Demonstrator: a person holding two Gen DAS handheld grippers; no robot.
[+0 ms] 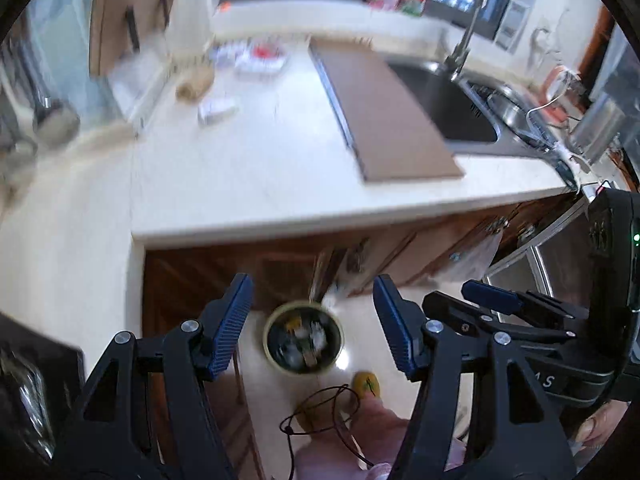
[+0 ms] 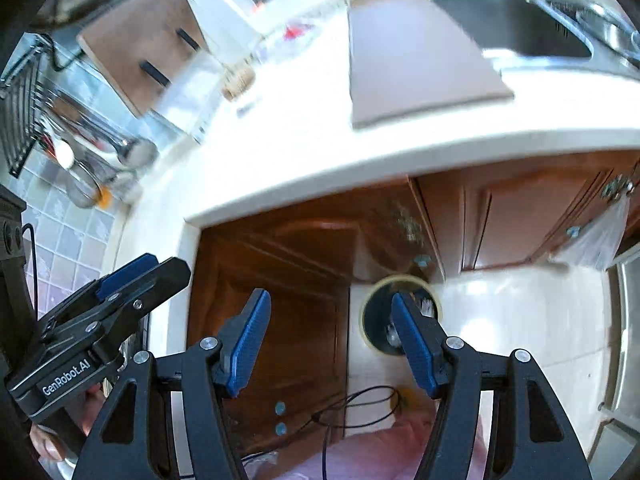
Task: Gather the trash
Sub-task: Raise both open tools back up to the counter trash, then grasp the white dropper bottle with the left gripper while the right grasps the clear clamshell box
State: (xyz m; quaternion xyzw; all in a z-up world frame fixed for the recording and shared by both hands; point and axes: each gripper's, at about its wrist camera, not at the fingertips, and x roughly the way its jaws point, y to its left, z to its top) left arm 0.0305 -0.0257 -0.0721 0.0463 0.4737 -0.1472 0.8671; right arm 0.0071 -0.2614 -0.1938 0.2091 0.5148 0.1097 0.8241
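My left gripper [image 1: 312, 328] is open, high above the floor, with nothing between its blue pads. Far below it, framed between the fingers, stands a round bin [image 1: 298, 304] with mixed trash inside. On the pale countertop [image 1: 260, 168] lie a brown crumpled item [image 1: 195, 85], a white wrapper [image 1: 218, 111] and a clear plastic pack with red [image 1: 262, 56]. My right gripper [image 2: 332, 344] is open and empty too; its right finger covers part of the bin [image 2: 394, 279]. Each gripper shows in the other's view: the right [image 1: 476, 300] and the left [image 2: 148, 268].
A brown cutting board [image 1: 384, 112] lies beside the steel sink [image 1: 448, 96] and tap. Dark wooden cabinets [image 2: 304, 280] run under the counter, with a plastic bag [image 2: 600, 236] on a handle. Utensils [image 2: 100, 148] hang at the left wall. A person's yellow slipper [image 1: 366, 384] is near the bin.
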